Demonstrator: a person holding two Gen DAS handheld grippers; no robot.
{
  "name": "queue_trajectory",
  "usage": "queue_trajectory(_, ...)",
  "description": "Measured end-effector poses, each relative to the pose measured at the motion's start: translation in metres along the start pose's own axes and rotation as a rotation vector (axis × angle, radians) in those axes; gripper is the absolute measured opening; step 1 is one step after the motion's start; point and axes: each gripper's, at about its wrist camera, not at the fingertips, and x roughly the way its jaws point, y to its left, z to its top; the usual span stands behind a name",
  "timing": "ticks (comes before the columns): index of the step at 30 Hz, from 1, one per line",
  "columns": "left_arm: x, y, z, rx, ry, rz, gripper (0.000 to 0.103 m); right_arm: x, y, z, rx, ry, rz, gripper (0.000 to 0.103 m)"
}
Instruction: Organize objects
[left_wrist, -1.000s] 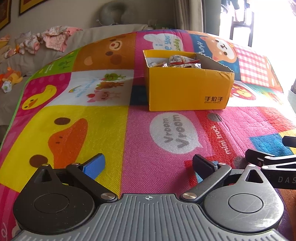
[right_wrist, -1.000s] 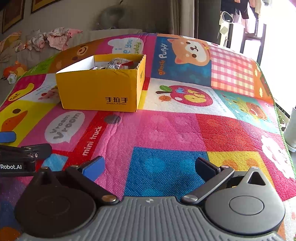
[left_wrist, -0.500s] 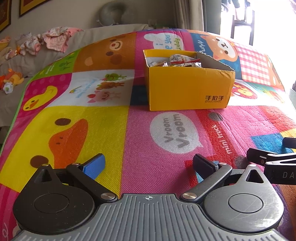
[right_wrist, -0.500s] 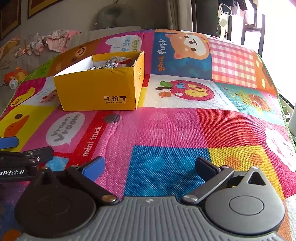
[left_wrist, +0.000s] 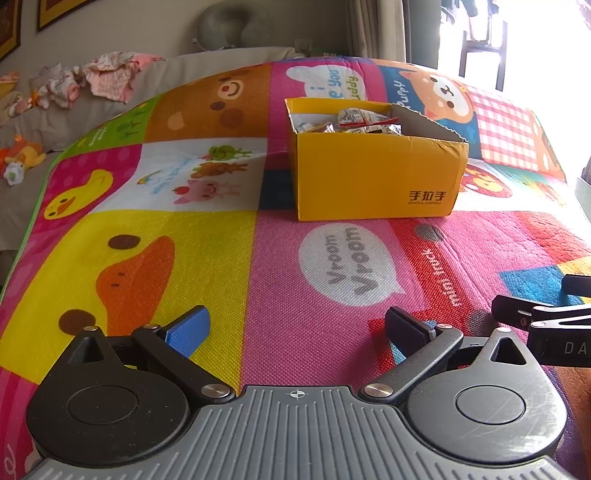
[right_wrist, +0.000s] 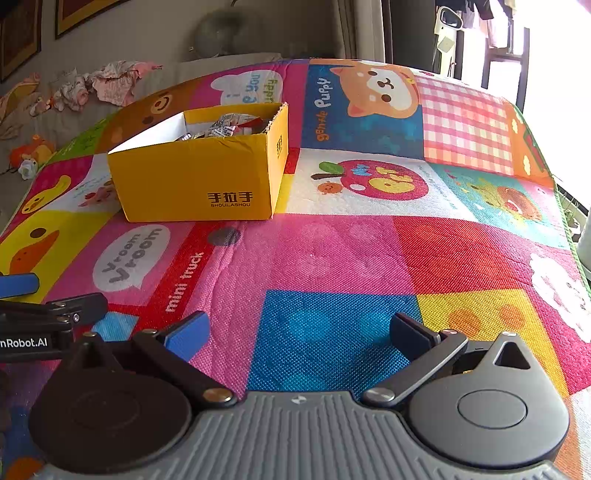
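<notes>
A yellow cardboard box (left_wrist: 376, 177) stands open on the colourful play mat (left_wrist: 207, 258), with several small wrapped packets (left_wrist: 362, 120) inside it. It also shows in the right wrist view (right_wrist: 199, 181), packets (right_wrist: 229, 123) inside. My left gripper (left_wrist: 297, 326) is open and empty, low over the mat, well short of the box. My right gripper (right_wrist: 299, 332) is open and empty, beside the left one and to its right. Each gripper's fingers show at the edge of the other's view.
A grey sofa (left_wrist: 74, 110) with crumpled baby clothes (left_wrist: 107, 75) and a plush toy (left_wrist: 22, 153) lies behind the mat at the left. A bright window and a chair (left_wrist: 484, 51) are at the back right. The mat's right edge (right_wrist: 565, 221) drops off.
Both grippers have drifted slightly, the right view shifting a little so the box sits more to the right and closer. Both stay open and empty.
</notes>
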Motion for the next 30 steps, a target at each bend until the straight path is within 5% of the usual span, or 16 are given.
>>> queue_trajectory(30, 0.0003, 0.0004, 0.0000, 0.002, -0.001, -0.001, 0.103, 0.0041, 0.0012, 0.0026, 0.004, 0.005, -0.009, 0.103)
